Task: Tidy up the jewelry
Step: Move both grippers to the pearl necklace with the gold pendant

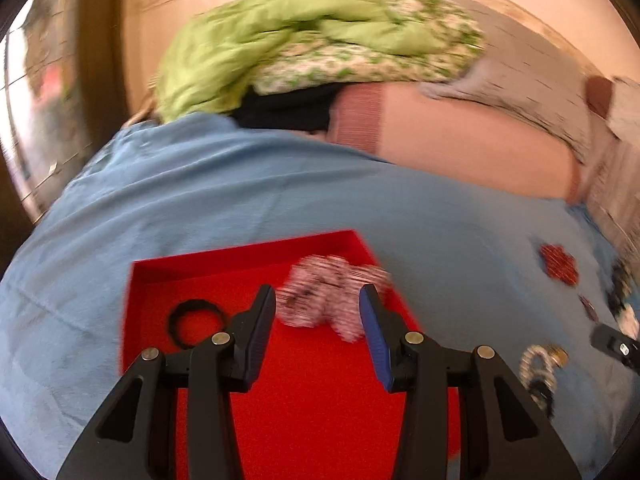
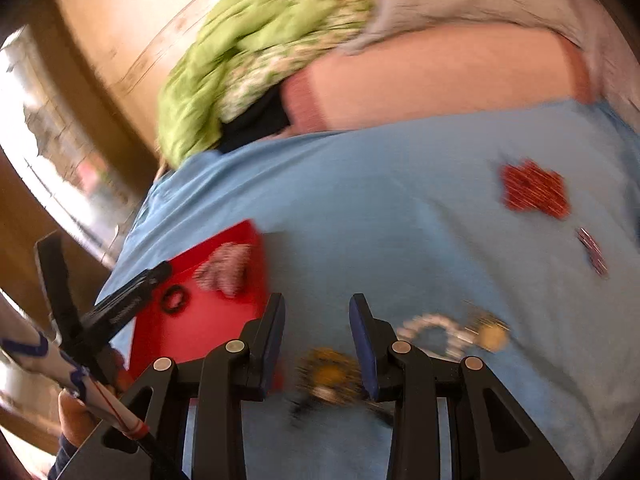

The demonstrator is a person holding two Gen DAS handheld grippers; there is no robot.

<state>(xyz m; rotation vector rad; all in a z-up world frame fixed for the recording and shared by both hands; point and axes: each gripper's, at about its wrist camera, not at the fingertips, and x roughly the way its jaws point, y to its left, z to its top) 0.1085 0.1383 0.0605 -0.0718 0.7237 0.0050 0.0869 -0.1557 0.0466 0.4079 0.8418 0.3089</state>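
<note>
A red tray (image 1: 224, 260) lies on a blue cloth (image 1: 240, 192). In it are a pink-and-white patterned scrunchie (image 1: 328, 296) and a black ring-shaped band (image 1: 196, 322). My left gripper (image 1: 318, 320) is open above the tray, with the scrunchie just beyond its fingertips. My right gripper (image 2: 318, 332) is open over the cloth to the right of the tray (image 2: 208, 320). A gold-and-black jewelry piece (image 2: 332, 376) lies between its fingers, blurred. A silver chain with a gold pendant (image 2: 456, 330) lies to its right. The scrunchie (image 2: 224, 268) and the band (image 2: 174, 298) also show there.
A red sparkly flower piece (image 2: 534, 190) and a small striped piece (image 2: 592, 252) lie on the cloth at the right. A green quilt (image 1: 312, 36) and a pink pillow (image 1: 452, 140) lie behind. The left gripper's body (image 2: 108, 312) stands at the tray's left.
</note>
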